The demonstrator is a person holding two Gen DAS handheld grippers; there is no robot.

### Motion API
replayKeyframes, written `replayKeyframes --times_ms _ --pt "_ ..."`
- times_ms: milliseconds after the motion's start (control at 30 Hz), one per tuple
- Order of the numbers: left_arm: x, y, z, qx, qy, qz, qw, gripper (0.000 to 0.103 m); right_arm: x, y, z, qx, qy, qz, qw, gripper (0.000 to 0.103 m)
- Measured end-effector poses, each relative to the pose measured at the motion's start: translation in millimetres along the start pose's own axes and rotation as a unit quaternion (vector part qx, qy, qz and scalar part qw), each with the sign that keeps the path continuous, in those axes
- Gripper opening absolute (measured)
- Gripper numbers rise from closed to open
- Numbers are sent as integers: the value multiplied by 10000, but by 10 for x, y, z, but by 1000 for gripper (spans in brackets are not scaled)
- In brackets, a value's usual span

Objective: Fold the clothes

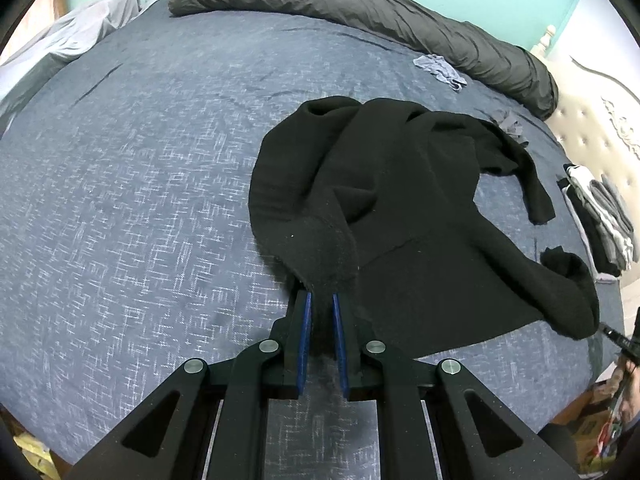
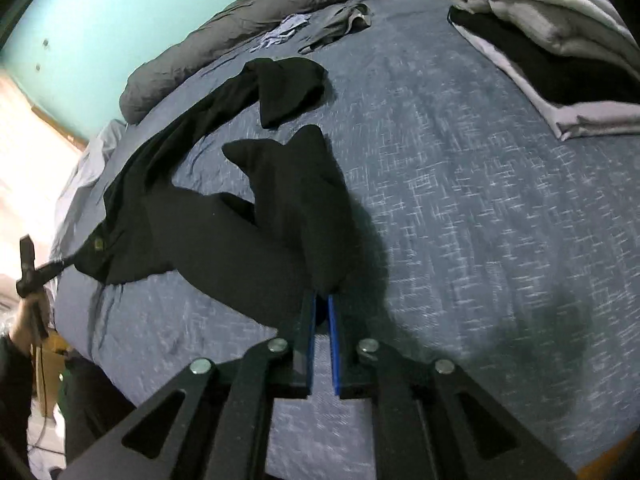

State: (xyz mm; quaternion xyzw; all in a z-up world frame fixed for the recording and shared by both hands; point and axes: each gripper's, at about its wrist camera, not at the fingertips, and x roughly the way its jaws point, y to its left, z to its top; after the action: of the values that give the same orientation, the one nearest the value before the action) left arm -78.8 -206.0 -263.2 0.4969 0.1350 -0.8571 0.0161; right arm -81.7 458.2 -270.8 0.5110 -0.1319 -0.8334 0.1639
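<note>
- One black garment [image 1: 400,208] is the thing I'm working on; it lies crumpled on the blue bed cover [image 1: 140,200], near the bed's edge, with a sleeve trailing off across the cover.
- My left tongs [image 1: 320,300] pinch one bunched edge of the garment between their blue pads.
- My right tongs [image 2: 322,300] are nearly pressed together on another fold of the same garment, which rises in a dark hump straight ahead of them.
- Beyond the garment from me, a small pale blue item [image 1: 440,66] and a grey one [image 1: 510,122] lie loose on the cover.
- Past those, along the far side of the bed from the garment, stretches a rolled dark grey duvet [image 1: 360,8].
- To the garment's right, by the headboard [image 1: 600,128], sits a stack of folded clothes [image 1: 600,216] in black, grey and white.
</note>
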Motion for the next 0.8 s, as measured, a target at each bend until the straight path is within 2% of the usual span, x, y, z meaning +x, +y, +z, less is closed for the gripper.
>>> replayKeyframes --times_ms 100,133,167,233,400,567,800 --pt "10 0 12 36 2 -1 10000 12 -158 -116 166 238 -314 93 9992 12" --pt "11 -2 14 53 2 4 10000 12 -203 -148 250 331 -426 116 9985 18" --pt "13 -3 20 67 -4 2 10000 12 -235 -186 346 426 -544 109 9976 32" --pt "19 -7 31 67 -1 -4 10000 12 -218 -206 554 569 -637 68 9963 49" --pt "52 -46 30 136 30 -56 9999 12 224 -20 1090 467 -274 58 9985 49" --pt "101 -57 10 212 68 -105 9997 12 772 231 1468 53 343 -176 9992 49" --pt "222 -6 13 172 141 -176 9996 12 1311 284 1612 -170 978 -369 9944 49"
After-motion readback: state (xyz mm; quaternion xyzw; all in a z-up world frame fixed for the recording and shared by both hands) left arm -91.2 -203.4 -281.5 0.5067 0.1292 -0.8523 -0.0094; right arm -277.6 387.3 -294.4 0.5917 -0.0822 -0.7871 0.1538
